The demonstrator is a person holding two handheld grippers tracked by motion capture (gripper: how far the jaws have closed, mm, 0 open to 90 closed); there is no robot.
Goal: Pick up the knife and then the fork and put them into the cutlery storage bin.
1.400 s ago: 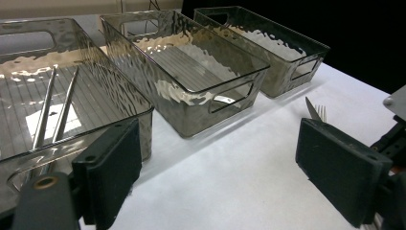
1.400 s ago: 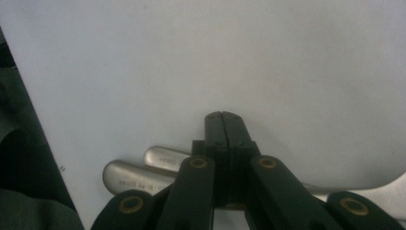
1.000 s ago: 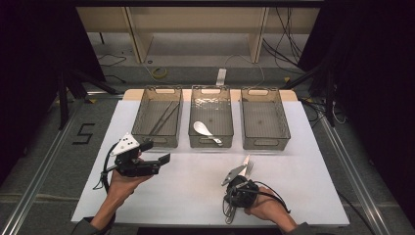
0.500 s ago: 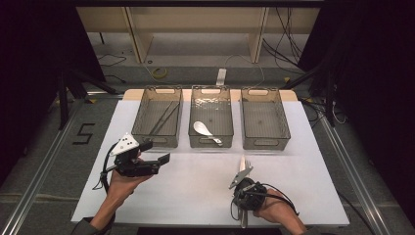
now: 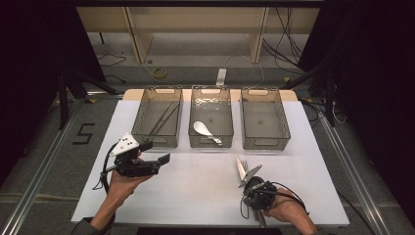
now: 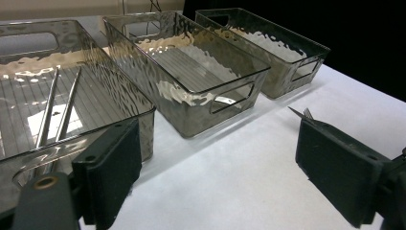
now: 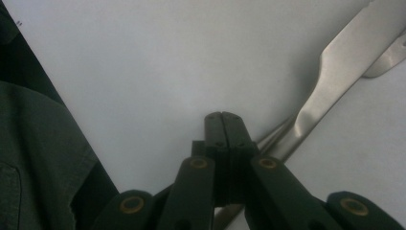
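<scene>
Two hand-held grippers are hovering over a white bench (image 5: 205,191): the right hand-held gripper (image 5: 250,178) is clamping its jaws tight on a knife (image 7: 335,67) and fork (image 5: 244,165) near the front edge, while the left hand-held gripper (image 5: 159,159) is holding its jaws wide apart and empty before three clear bins (image 5: 265,115).

My closed right gripper (image 7: 222,120) covers the handles of the silver metal cutlery (image 7: 330,72), whose far ends run off the top right edge of the right gripper view. From above, whether that bundle (image 5: 243,170) holds a knife and fork is too small to tell.
</scene>
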